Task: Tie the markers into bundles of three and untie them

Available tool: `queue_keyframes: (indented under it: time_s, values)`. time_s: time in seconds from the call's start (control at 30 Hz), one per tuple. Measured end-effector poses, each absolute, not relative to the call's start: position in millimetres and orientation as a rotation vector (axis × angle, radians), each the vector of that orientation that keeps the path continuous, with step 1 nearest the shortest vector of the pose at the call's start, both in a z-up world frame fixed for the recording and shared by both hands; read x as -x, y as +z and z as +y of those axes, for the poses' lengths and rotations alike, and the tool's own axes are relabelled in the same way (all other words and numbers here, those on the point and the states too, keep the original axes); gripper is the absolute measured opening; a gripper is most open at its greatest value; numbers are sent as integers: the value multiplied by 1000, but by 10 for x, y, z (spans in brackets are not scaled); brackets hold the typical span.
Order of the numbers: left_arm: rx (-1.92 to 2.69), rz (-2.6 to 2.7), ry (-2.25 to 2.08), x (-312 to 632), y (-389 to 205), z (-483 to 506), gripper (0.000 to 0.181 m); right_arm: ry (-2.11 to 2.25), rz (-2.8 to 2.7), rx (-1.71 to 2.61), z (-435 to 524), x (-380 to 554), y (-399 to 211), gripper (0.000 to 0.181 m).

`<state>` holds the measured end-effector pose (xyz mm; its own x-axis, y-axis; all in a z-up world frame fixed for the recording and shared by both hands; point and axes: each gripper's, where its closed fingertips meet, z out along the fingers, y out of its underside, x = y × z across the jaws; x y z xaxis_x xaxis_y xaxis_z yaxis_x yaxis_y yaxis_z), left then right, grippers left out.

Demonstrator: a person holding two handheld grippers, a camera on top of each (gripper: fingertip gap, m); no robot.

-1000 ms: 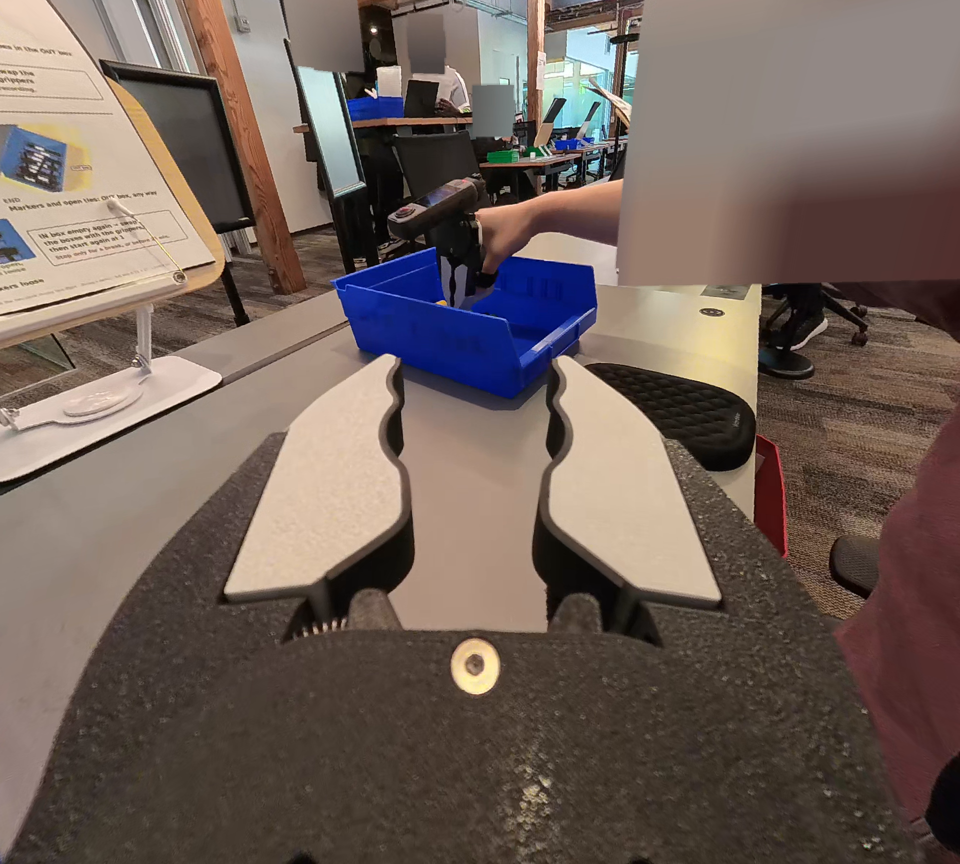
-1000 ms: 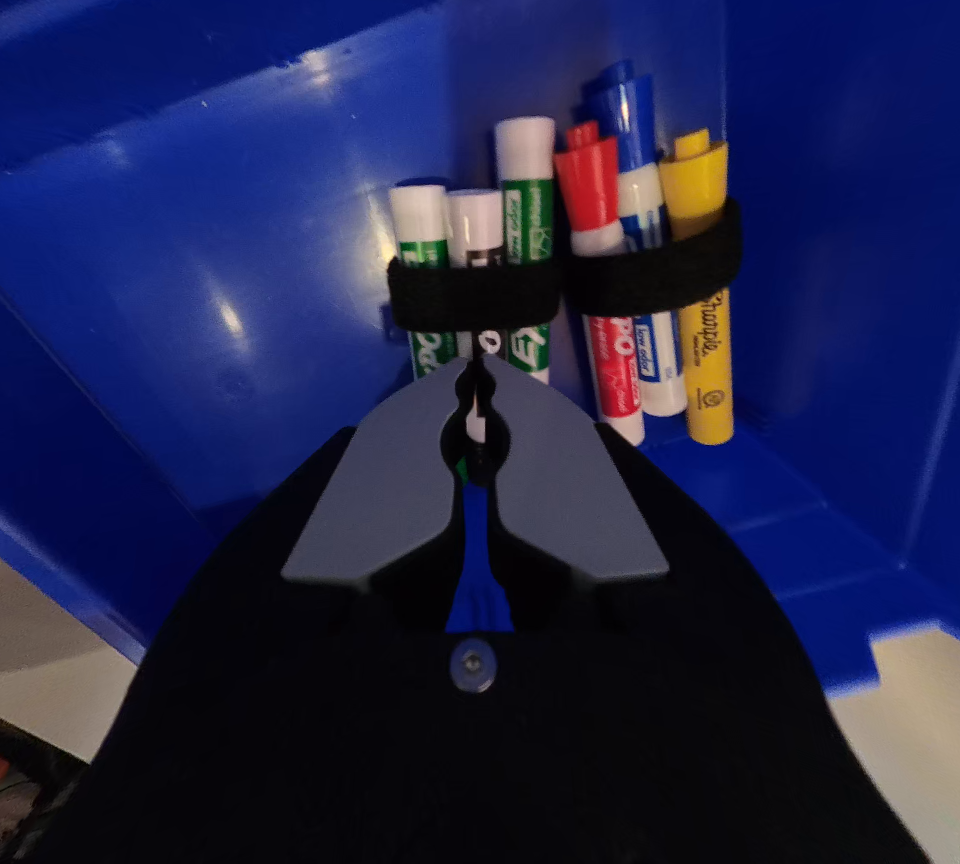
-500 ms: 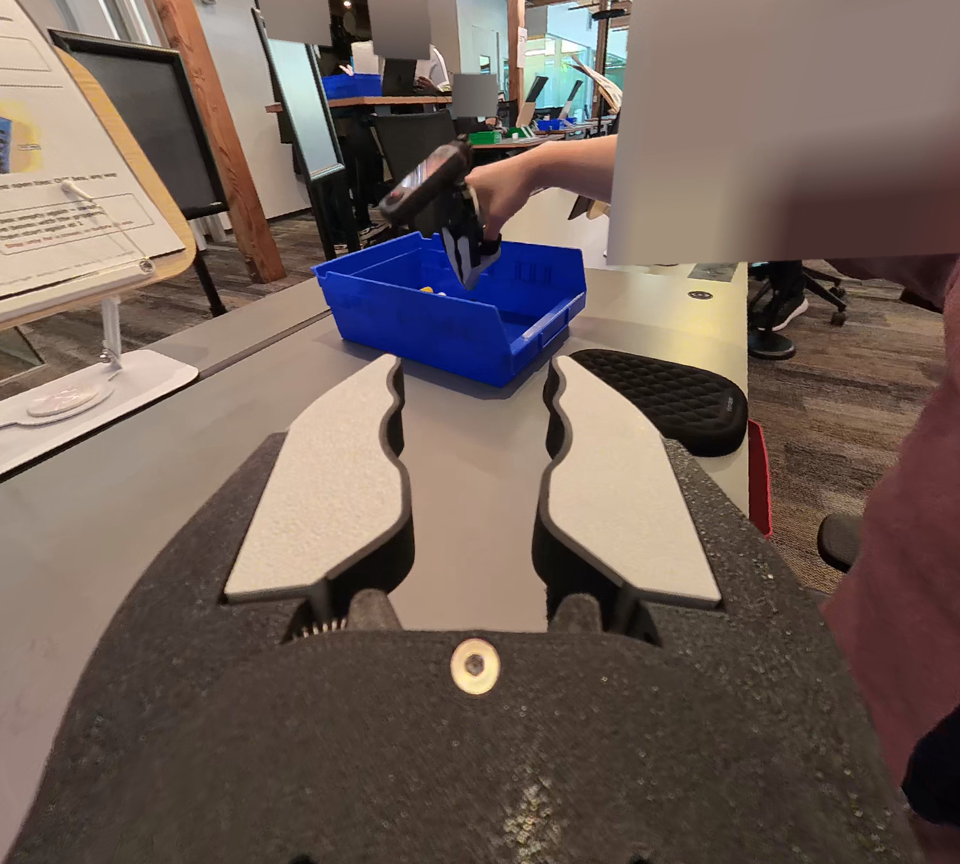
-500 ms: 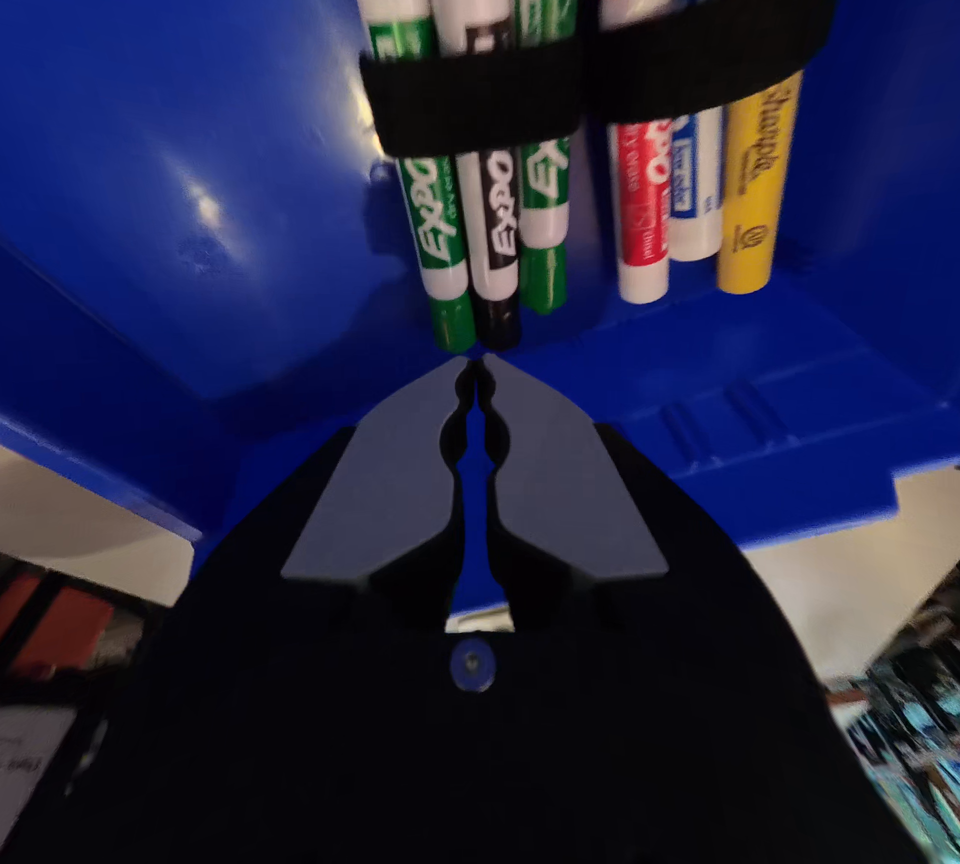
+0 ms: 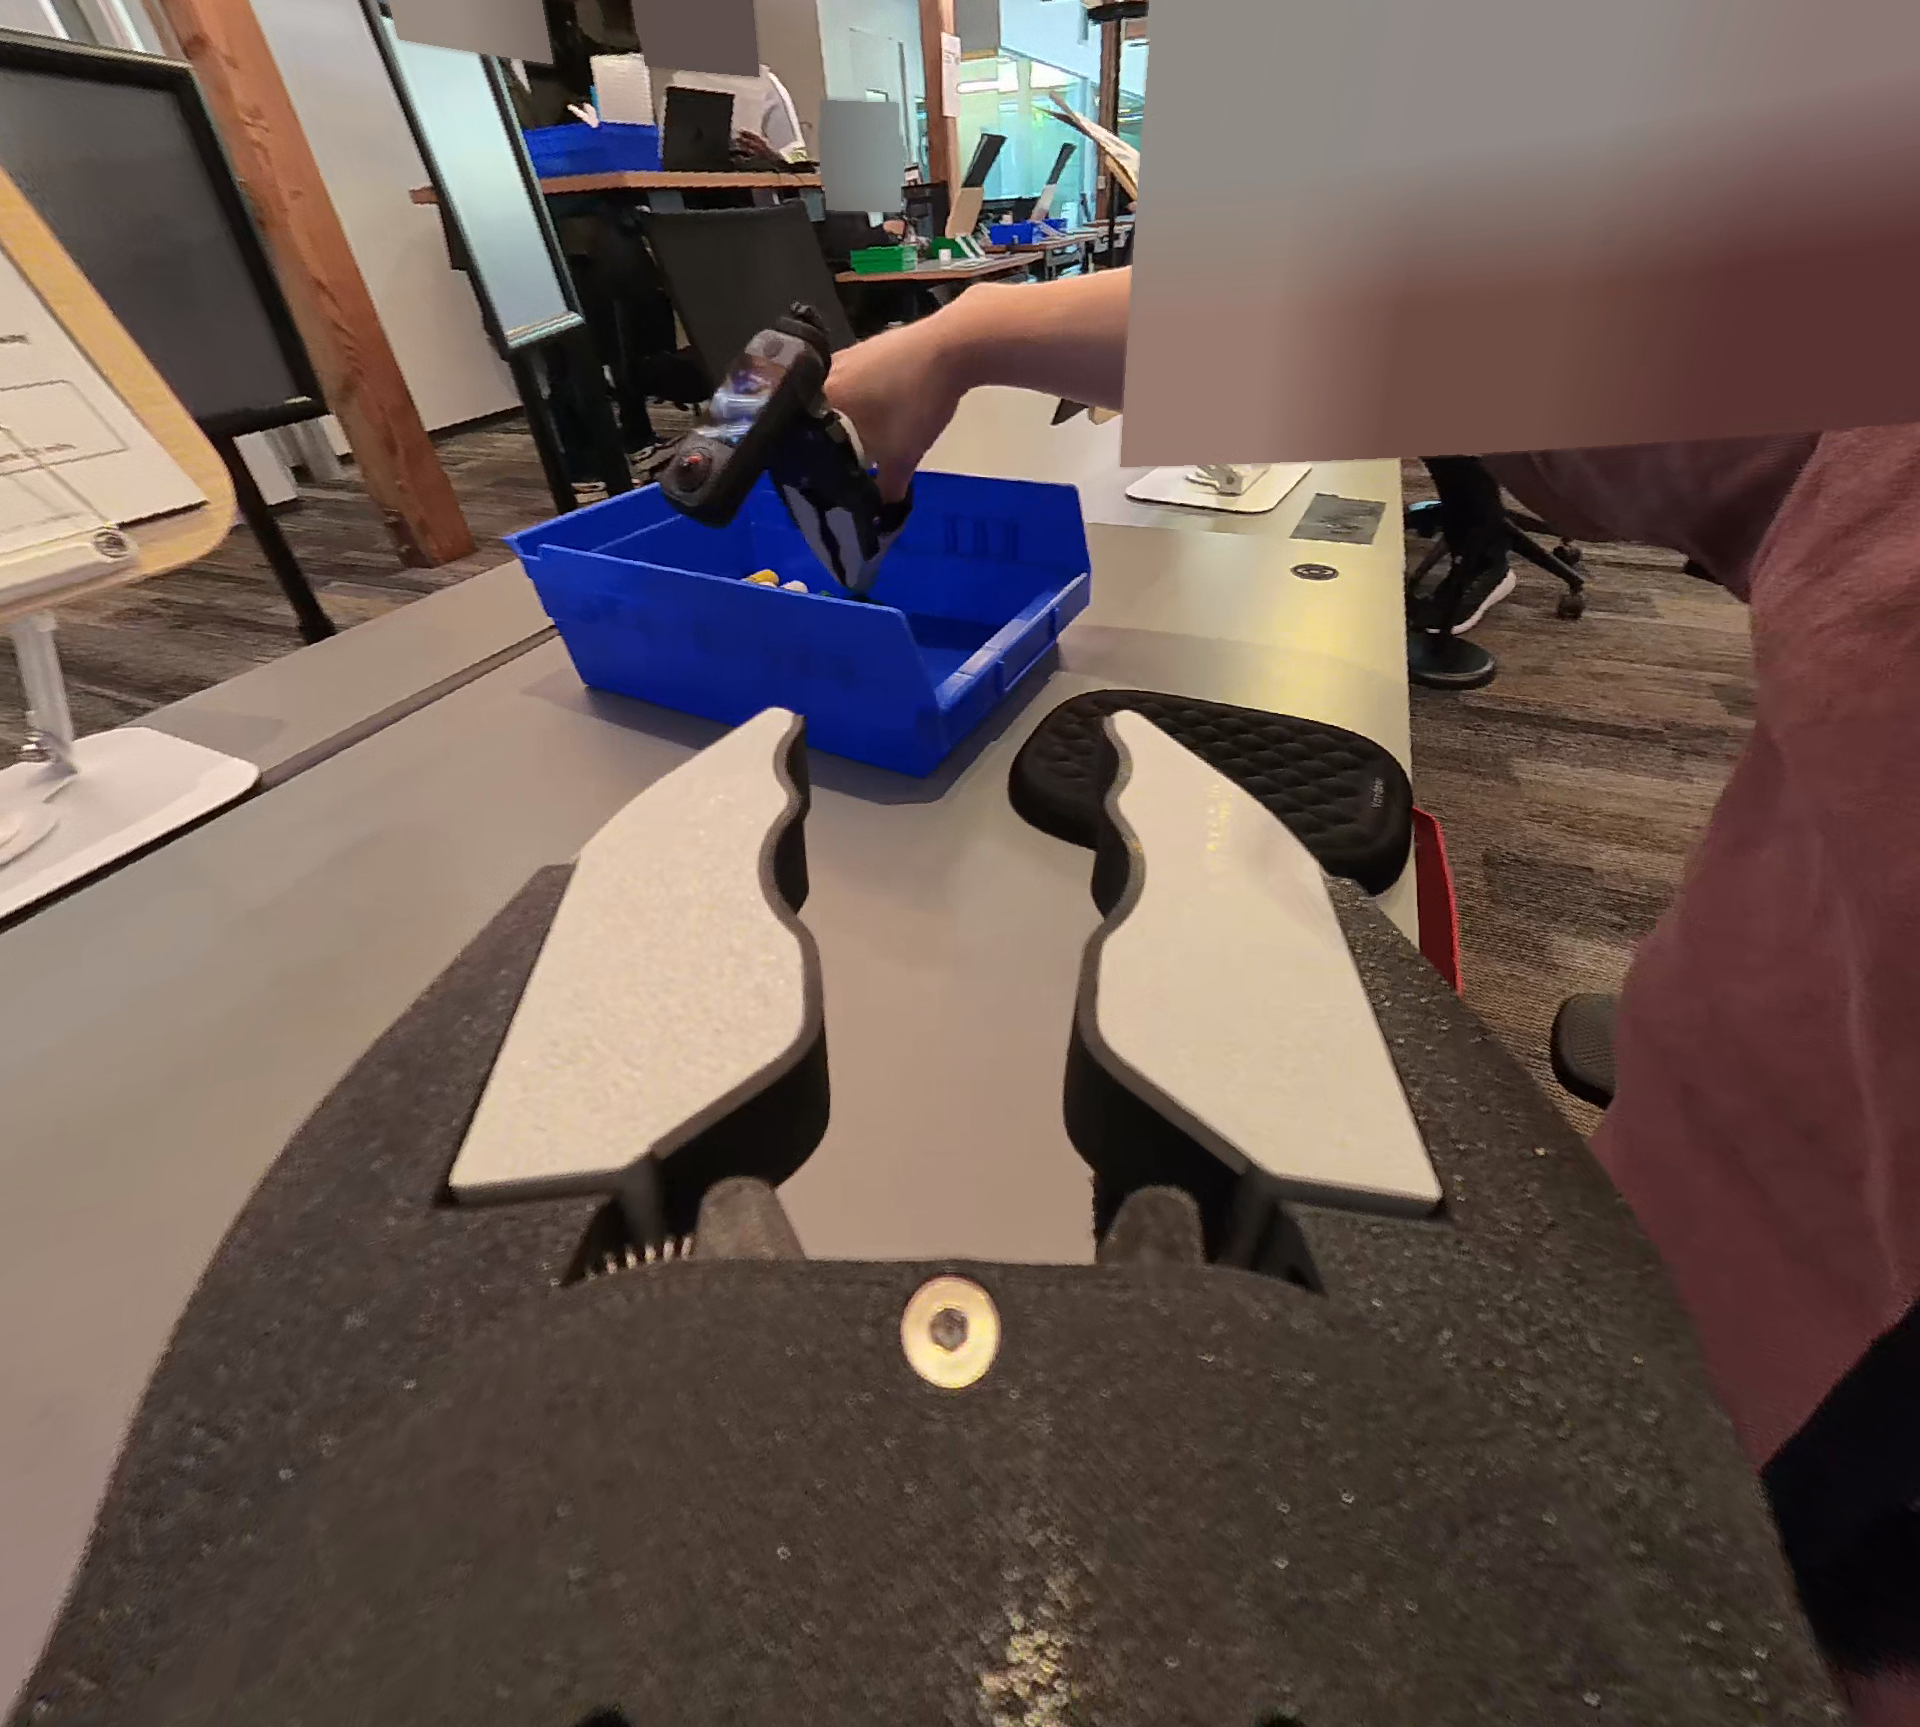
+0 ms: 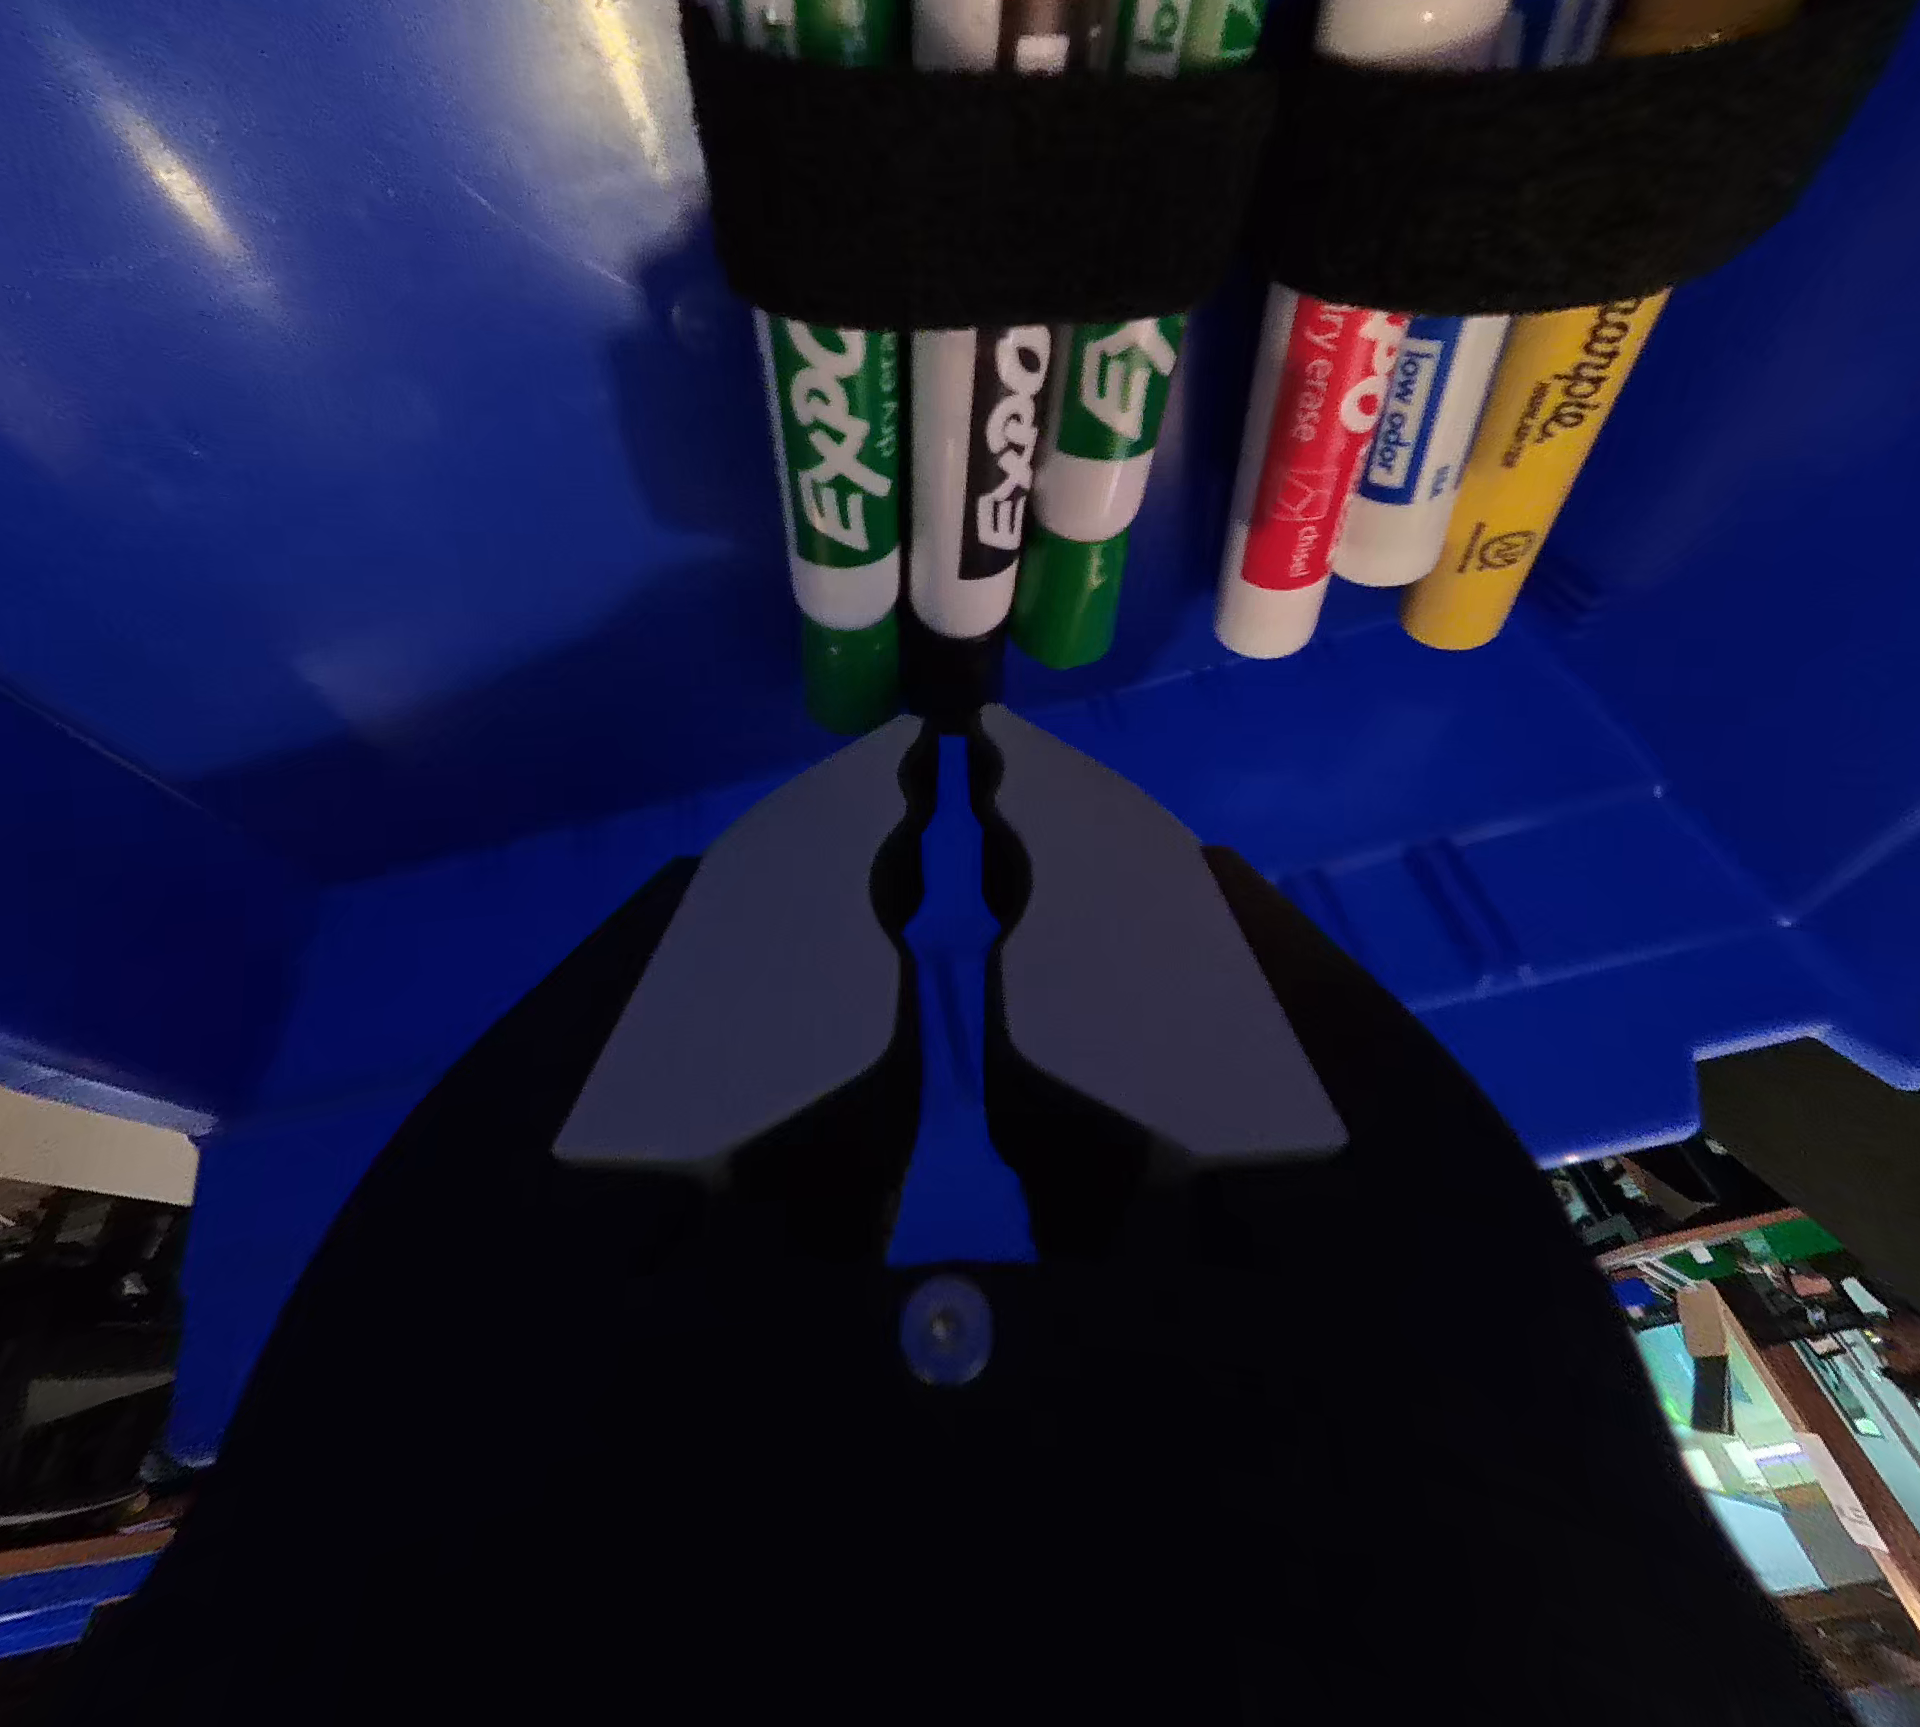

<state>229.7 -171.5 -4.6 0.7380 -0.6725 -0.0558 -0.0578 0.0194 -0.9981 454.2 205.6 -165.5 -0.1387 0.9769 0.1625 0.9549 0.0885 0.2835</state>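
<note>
Grey table | left gripper spread, empty | right gripper nearly closed at black marker cap

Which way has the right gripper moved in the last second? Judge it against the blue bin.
Yes. Against the blue bin, the right gripper has backed away from the black strap, down to the black marker's cap end.
</note>
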Motion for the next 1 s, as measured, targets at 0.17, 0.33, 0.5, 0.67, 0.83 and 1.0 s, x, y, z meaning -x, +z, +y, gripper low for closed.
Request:
queue_keyframes:
  time_s: [0.17,0.33,0.5,0.67,0.83,1.0]
  values:
    - [1500,646,-547,-2343,-75,-1731,52,422,2263,-2026,2035,-4521,-1638,13]
    - [1497,638,-553,-2322,-75,-1731,52,410,2277,-2008,2039,-4509,-1664,15]
    - [1495,629,-559,-2307,-66,-1723,52,460,2269,-1981,2076,-4507,-1686,15]
    - [1496,625,-551,-2292,-71,-1729,52,348,2264,-2022,2016,-4392,-1651,3]
    - [1503,631,-557,-2309,-83,-1731,52,533,2211,-2016,2103,-4477,-1557,3]
    - [1501,642,-569,-2337,-108,-1748,52,588,2022,-2101,2047,-4642,-1509,4]
